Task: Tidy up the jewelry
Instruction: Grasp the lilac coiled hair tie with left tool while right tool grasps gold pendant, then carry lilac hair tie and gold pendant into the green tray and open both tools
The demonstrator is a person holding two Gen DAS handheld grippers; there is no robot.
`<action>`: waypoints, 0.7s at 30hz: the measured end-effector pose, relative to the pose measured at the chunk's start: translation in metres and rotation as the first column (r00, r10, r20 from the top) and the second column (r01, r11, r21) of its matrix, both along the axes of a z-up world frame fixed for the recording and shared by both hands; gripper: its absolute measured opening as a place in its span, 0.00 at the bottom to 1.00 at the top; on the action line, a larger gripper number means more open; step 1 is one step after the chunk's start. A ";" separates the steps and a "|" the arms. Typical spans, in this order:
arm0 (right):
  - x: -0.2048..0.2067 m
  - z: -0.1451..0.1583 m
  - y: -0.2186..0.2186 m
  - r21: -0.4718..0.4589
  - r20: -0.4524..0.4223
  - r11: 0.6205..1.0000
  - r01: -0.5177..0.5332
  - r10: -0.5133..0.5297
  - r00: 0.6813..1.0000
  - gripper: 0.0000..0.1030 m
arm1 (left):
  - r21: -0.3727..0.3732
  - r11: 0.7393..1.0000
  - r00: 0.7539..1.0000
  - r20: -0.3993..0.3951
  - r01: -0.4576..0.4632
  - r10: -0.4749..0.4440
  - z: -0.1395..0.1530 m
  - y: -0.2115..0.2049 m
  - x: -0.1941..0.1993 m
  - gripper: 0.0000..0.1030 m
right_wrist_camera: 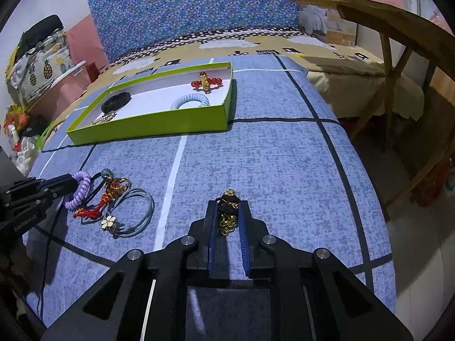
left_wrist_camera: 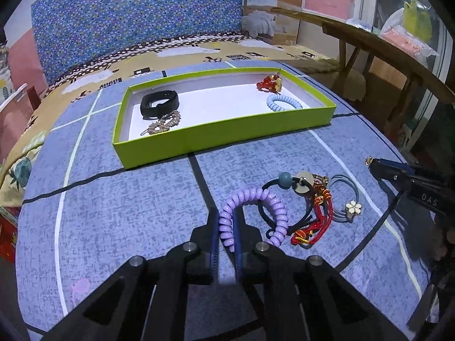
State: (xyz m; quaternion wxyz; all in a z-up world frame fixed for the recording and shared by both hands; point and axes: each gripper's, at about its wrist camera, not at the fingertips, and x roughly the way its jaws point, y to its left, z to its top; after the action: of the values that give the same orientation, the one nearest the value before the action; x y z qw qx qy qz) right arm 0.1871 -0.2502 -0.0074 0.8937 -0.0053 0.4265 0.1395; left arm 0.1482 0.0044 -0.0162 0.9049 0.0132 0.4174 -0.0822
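Note:
My left gripper (left_wrist_camera: pixel 226 216) is shut on a purple spiral hair tie (left_wrist_camera: pixel 250 199) that lies at the left of a jewelry pile on the blue cloth. The pile holds a black hair tie with a teal bead (left_wrist_camera: pixel 283 180), a red cord bracelet (left_wrist_camera: pixel 315 221) and a blue cord loop with a white flower (left_wrist_camera: pixel 353 207). My right gripper (right_wrist_camera: pixel 227 207) is shut on a black and gold beaded piece (right_wrist_camera: pixel 227 216), right of the pile. The green tray (left_wrist_camera: pixel 221 136) lies beyond, holding a black band (left_wrist_camera: pixel 159 103), a gold hair clip (left_wrist_camera: pixel 165 123), red beads (left_wrist_camera: pixel 268 82) and a pale blue spiral tie (left_wrist_camera: pixel 281 103).
A wooden chair (right_wrist_camera: pixel 398 37) stands to the right of the bed. A cardboard box (left_wrist_camera: pixel 273 14) sits at the back by the patterned blue headboard. Bags and clutter (right_wrist_camera: pixel 31 65) lie left of the bed. The bed edge drops off on the right.

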 end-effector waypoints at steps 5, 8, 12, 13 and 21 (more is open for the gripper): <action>-0.009 0.006 -0.002 0.016 0.024 1.000 -0.003 0.003 1.000 0.14 | -0.022 1.000 1.000 0.015 -0.007 0.007 0.003 0.006 -0.009 0.10; -0.014 0.010 -0.003 0.028 0.038 1.000 -0.005 0.004 0.999 0.14 | -0.038 0.999 1.000 0.027 -0.011 0.012 0.006 0.009 -0.014 0.10; -0.022 0.018 -0.002 0.043 0.059 0.999 -0.011 0.008 0.998 0.14 | -0.058 0.998 0.999 0.047 -0.013 0.016 0.012 0.012 -0.020 0.10; -0.024 0.020 -0.001 0.045 0.063 0.999 -0.012 0.010 0.998 0.14 | -0.062 0.998 0.998 0.053 -0.013 0.016 0.014 0.012 -0.021 0.10; -0.028 0.034 0.007 0.060 0.101 0.998 -0.032 0.026 0.994 0.14 | -0.081 0.997 0.996 0.091 -0.005 0.013 0.027 0.014 -0.024 0.10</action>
State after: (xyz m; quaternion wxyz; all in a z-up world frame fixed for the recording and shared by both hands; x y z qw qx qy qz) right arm 0.1593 -0.2436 0.0266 0.9116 0.0092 0.3763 0.1653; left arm 0.1244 0.0185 0.0106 0.9233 -0.0216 0.3718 -0.0941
